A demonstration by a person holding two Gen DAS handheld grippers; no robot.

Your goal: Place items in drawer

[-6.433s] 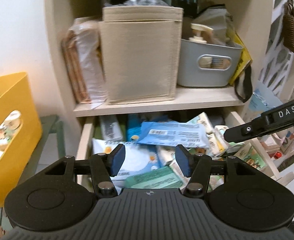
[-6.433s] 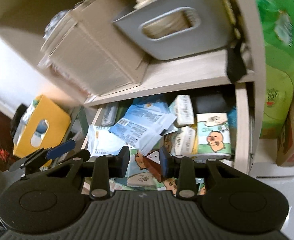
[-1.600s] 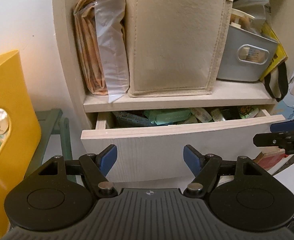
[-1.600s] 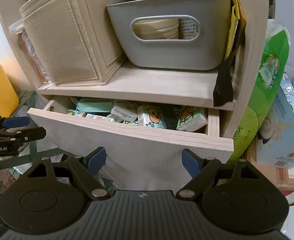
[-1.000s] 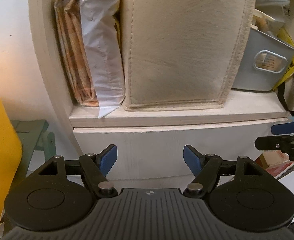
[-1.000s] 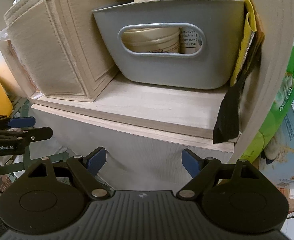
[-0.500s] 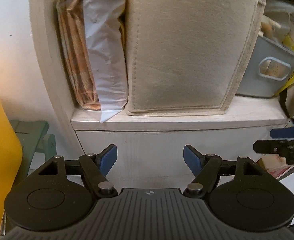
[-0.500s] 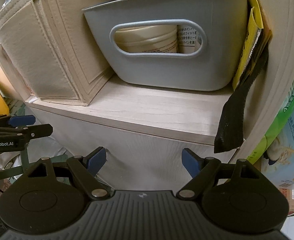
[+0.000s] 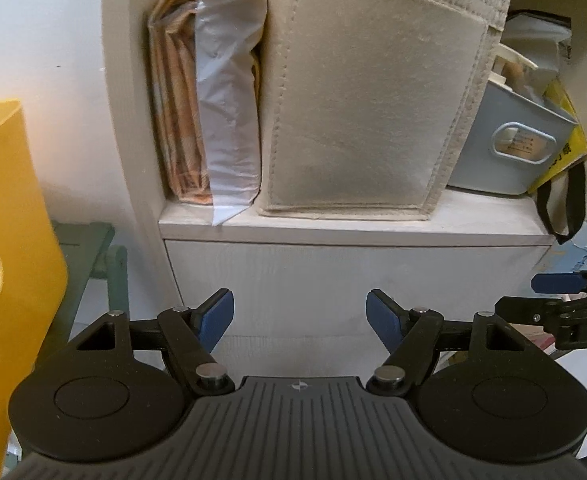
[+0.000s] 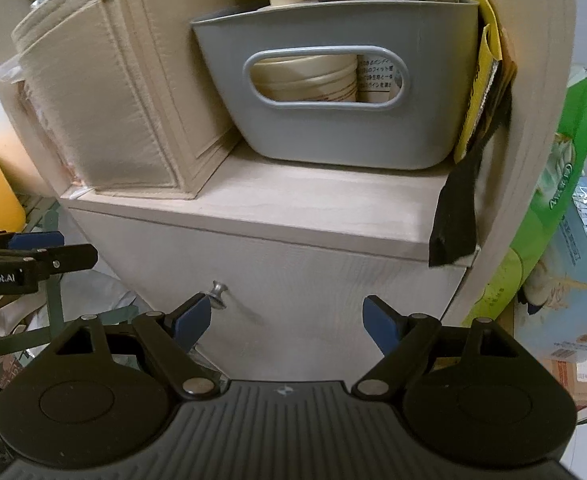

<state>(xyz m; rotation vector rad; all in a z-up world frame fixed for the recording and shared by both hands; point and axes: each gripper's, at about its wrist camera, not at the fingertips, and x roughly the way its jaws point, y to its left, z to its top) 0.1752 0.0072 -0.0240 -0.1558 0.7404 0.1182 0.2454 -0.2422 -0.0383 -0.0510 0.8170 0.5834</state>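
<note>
The pale wooden drawer (image 9: 333,272) under the shelf is shut flush with the cabinet, so its contents are hidden. It also shows in the right wrist view (image 10: 333,280), with a small metal knob (image 10: 218,289) on its front. My left gripper (image 9: 299,314) is open and empty, a short way in front of the drawer front. My right gripper (image 10: 285,318) is open and empty, its left fingertip just below the knob. Each gripper shows at the edge of the other's view.
On the shelf above stand a beige felt bin (image 9: 369,100), a grey plastic basket (image 10: 333,92) with bottles, and wrapped packets (image 9: 209,112). A yellow bin (image 9: 5,240) stands at the left on a green stool. Bags and boxes (image 10: 565,240) crowd the right.
The drawer went from open and full to pushed shut. Since half a second ago both grippers have drawn back a little from its front, and the knob has come into the right wrist view.
</note>
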